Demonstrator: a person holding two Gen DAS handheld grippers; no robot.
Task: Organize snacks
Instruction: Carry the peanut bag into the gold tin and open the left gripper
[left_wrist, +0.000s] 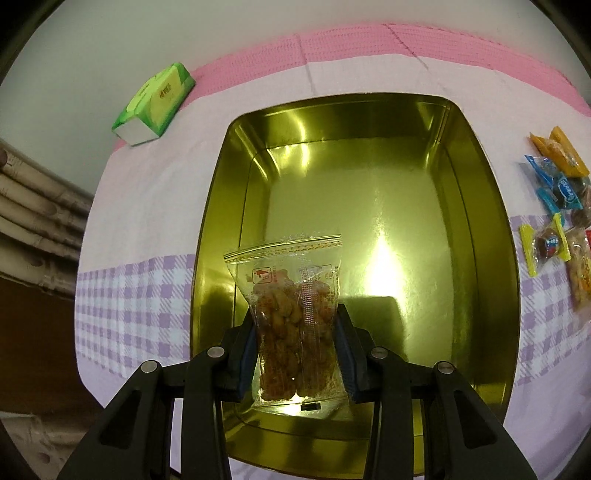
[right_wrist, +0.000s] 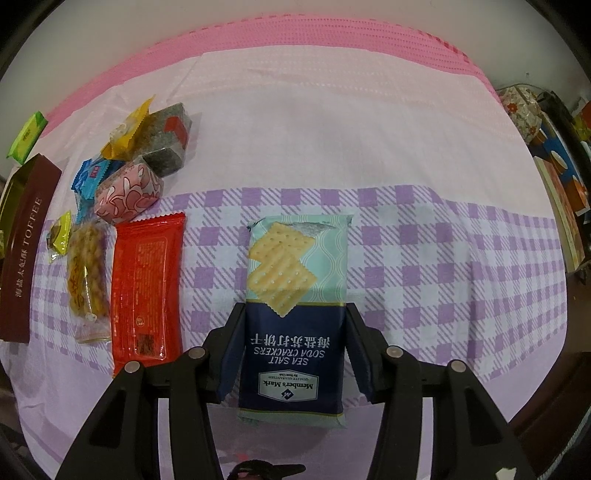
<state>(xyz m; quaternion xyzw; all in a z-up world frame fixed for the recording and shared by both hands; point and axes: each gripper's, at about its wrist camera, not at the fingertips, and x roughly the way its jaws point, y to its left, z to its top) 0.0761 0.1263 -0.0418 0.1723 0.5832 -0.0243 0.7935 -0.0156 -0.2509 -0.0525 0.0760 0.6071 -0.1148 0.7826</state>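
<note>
In the left wrist view my left gripper (left_wrist: 297, 314) is shut on a clear packet of orange-brown coated nuts (left_wrist: 284, 295). The packet hangs upright over the near end of an open gold tin (left_wrist: 491, 258), whose shiny floor holds nothing else. In the right wrist view a sea salt soda cracker packet (right_wrist: 299, 258), teal and navy, lies flat on the checked cloth. My right gripper (right_wrist: 295, 308) is shut on it, both blue pads against its long sides.
A green tissue pack (left_wrist: 155, 105) lies left of the tin, near the table's far edge. Several wrapped snacks (left_wrist: 557, 206) lie right of the tin. Left of the crackers are a red packet (right_wrist: 147, 291), a nut packet (right_wrist: 86, 273) and the tin's brown toffee-labelled wall (right_wrist: 27, 251).
</note>
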